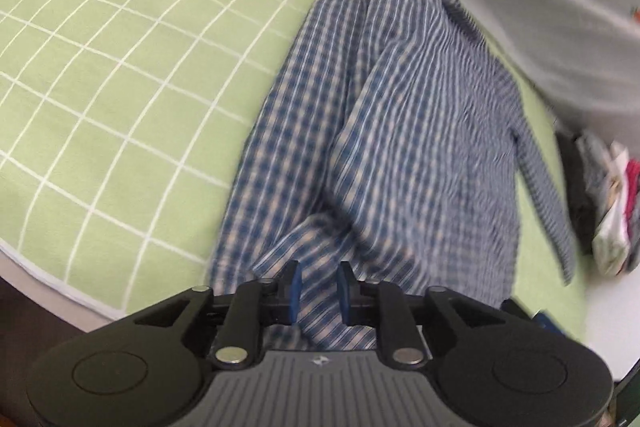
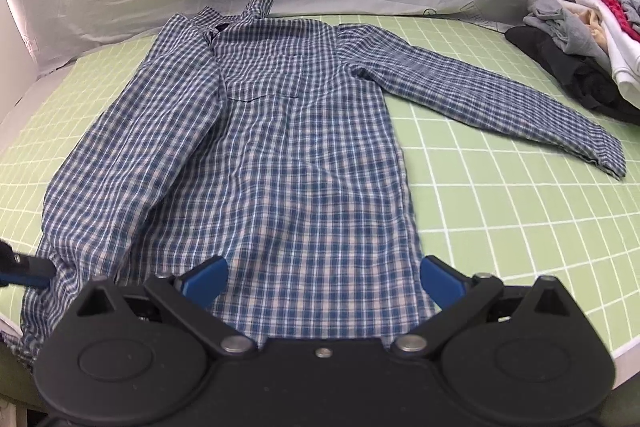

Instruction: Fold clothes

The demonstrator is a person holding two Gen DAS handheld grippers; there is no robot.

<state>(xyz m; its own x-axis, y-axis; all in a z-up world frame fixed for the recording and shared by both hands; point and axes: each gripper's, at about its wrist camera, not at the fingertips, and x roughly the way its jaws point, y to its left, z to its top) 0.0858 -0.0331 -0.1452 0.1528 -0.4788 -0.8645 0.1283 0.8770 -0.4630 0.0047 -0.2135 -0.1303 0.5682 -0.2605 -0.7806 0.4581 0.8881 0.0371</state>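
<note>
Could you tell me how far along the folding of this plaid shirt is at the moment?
Early stage. Done: the plaid shirt lies spread on the green checked mat, and one sleeve looks folded along the body. In hand: the left gripper pinches the hem corner; the right gripper hangs open over the hem. Left: the other sleeve is stretched out, the body is unfolded, and a pile of clothes waits.

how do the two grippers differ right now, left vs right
The left gripper has its fingers nearly closed, pinching the shirt near its hem; the right gripper is wide open and holds nothing. The left grips cloth lifted off the green mat; the right hovers over the flat hem. Both have blue fingers on a black frame.
</note>
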